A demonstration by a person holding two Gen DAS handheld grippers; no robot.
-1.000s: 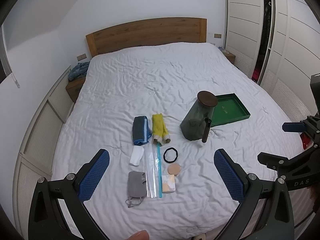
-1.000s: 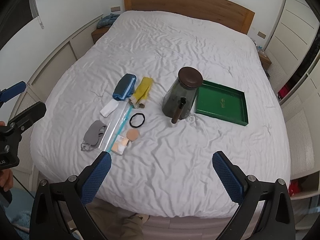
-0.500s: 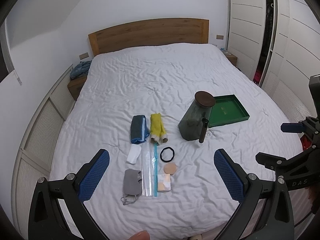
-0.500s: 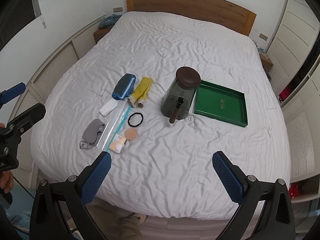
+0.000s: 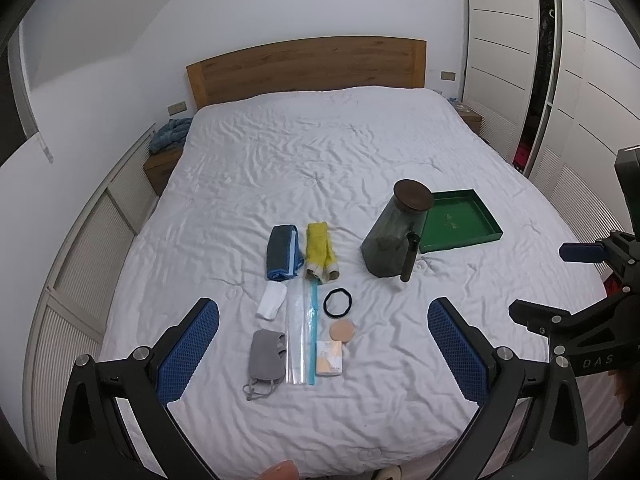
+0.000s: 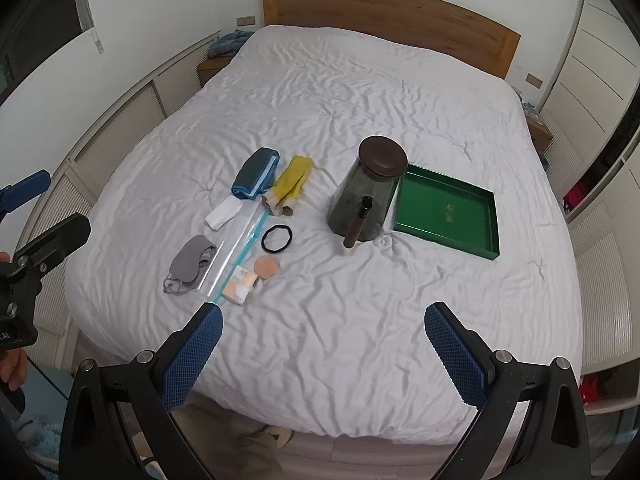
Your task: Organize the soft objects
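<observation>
Small items lie in a cluster on the white bed: a folded blue cloth, a yellow sock roll, a white pad, a grey mask, a clear zip bag, a black hair tie, a round beige puff and a small packet. The same blue cloth, yellow roll and grey mask show in the right wrist view. My left gripper hovers open above the near items. My right gripper is open over bare sheet near the foot edge.
A dark glass jar with a brown lid stands beside a green tray, a dark tube leaning on the jar. A wooden headboard is at the far end. Wardrobe doors line the right; panelled wall runs left.
Both cameras have pulled back and up slightly, so the items sit a little smaller and farther. Both grippers stay open; nothing on the bed has moved.
</observation>
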